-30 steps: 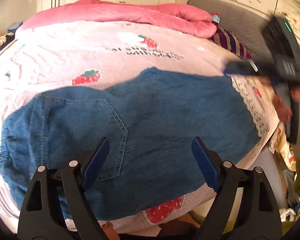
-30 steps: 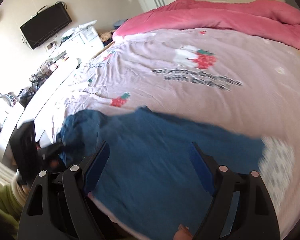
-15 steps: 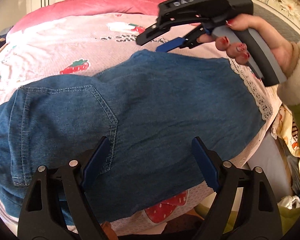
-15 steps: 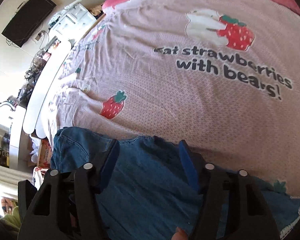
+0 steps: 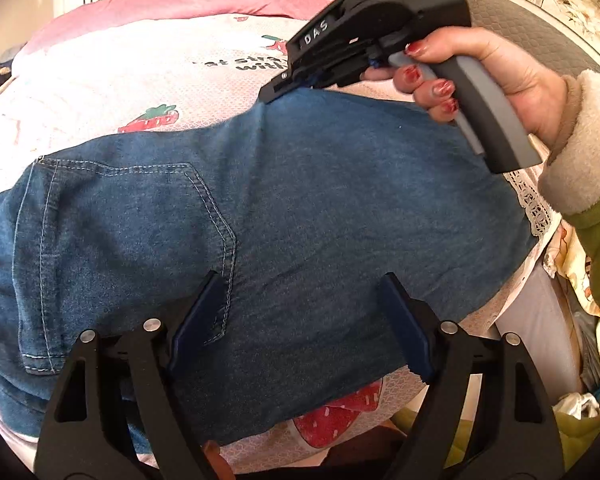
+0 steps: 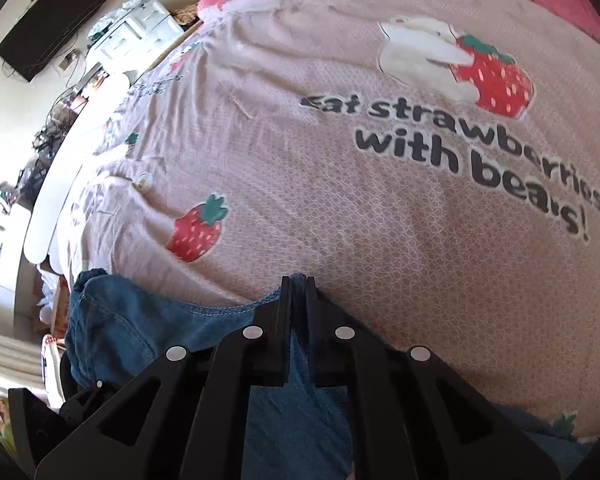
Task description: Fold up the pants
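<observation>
- Pants (image 5: 300, 208): blue denim, lying flat along the near edge of the bed, back pocket up, waist toward the left in the left wrist view.
- Handling, judged: soft, limp and light to middling in weight; it will drape and sag from any pinch, and the rough weave should not slip. Not fragile.
- Hold points, judged: hems, seams and waistband are thickest and grip best; two matching points on one edge would keep a fold square.
- Right gripper (image 6: 299, 280): jaws have just been closing and now stand clamped on the far edge of the pants, a little cloth bunched between them.
- Left gripper (image 5: 300, 316): jaws wide, nothing between them, hovering over the near part of the pants by the pocket.
- Bedspread (image 6: 340, 184): pale pink, printed with strawberries and lettering, lace trim at the side; soft, so it yields under pressure.
- Room: pink duvet (image 5: 188, 0) at the far end, white cupboards beyond, wall television (image 6: 52, 28), cluttered white shelf.
</observation>
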Available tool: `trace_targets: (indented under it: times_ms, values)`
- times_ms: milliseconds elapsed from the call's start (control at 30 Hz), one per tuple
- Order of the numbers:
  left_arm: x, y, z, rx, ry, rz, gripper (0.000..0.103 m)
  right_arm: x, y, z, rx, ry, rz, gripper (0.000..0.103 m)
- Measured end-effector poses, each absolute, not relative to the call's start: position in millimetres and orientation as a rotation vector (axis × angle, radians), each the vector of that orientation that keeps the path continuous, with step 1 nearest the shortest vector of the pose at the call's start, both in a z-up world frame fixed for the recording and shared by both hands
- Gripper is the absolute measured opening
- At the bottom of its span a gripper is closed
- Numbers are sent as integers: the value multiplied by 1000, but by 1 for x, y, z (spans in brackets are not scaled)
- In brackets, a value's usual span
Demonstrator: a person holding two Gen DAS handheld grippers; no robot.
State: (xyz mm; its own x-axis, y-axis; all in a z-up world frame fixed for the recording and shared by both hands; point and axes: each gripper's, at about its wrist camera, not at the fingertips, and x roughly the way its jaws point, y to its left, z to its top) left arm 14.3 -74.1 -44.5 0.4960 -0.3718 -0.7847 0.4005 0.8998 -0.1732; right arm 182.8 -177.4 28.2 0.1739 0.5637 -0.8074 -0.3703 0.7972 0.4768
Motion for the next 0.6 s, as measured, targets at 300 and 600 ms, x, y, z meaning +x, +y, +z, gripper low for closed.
trace_targets:
  times_ms: [300, 600]
  values:
    - [15, -58, -26, -90, 914, -520, 73, 137, -277, 90, 357, 978, 637, 29]
    - [81, -73, 13, -85, 877, -484, 73, 64, -426, 89, 381, 896, 309, 50]
